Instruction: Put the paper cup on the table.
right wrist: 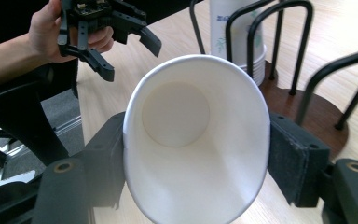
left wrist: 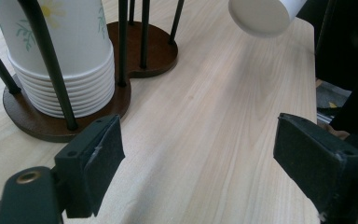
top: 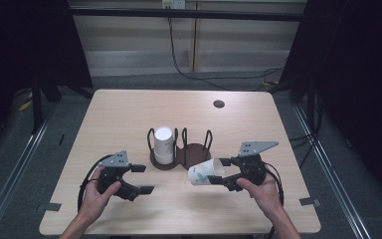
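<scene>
High view: right tool (top: 225,173) pinches paper cup (top: 205,173); left tool (top: 142,179) spread.

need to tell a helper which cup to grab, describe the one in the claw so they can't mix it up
Start at the dark wooden cup holder in the middle of the table, then look just in front of it to the right. There the right claw grips a single paper cup tipped on its side off the table, unlike the upright stack of cups in the holder.

Light wooden table (top: 129,114) — a dark cup rack (top: 195,155) stands mid-table.
</scene>
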Tool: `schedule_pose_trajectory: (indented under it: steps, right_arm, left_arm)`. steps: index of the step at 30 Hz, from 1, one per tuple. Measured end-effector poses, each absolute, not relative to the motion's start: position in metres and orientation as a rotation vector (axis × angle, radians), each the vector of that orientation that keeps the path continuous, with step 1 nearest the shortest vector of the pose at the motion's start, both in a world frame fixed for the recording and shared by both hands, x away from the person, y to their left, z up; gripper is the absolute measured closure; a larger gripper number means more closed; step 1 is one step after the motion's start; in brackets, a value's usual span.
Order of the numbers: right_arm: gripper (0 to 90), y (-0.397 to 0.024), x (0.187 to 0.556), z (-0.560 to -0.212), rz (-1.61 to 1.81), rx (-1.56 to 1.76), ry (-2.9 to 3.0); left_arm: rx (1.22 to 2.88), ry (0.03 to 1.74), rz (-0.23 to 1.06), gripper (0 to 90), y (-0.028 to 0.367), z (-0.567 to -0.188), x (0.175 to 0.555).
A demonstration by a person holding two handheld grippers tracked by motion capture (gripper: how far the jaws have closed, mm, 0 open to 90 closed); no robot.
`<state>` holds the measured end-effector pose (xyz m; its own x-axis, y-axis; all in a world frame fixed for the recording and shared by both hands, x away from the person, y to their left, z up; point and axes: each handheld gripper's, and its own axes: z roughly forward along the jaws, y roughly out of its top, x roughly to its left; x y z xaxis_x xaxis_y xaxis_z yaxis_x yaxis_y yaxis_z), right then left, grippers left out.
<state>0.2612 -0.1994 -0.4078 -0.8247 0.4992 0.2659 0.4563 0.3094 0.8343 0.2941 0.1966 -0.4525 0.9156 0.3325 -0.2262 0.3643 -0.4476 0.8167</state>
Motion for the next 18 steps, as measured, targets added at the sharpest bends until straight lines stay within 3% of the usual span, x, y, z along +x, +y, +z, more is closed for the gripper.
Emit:
schedule_pose_trajectory:
  steps: [18]
  right_arm:
    - [28.7,-0.227,0.266,-0.396,1.481,0.987,2.483]
  left_arm:
    - [2.091,0.506,-0.027,16.2,0.202,-0.453,0.294]
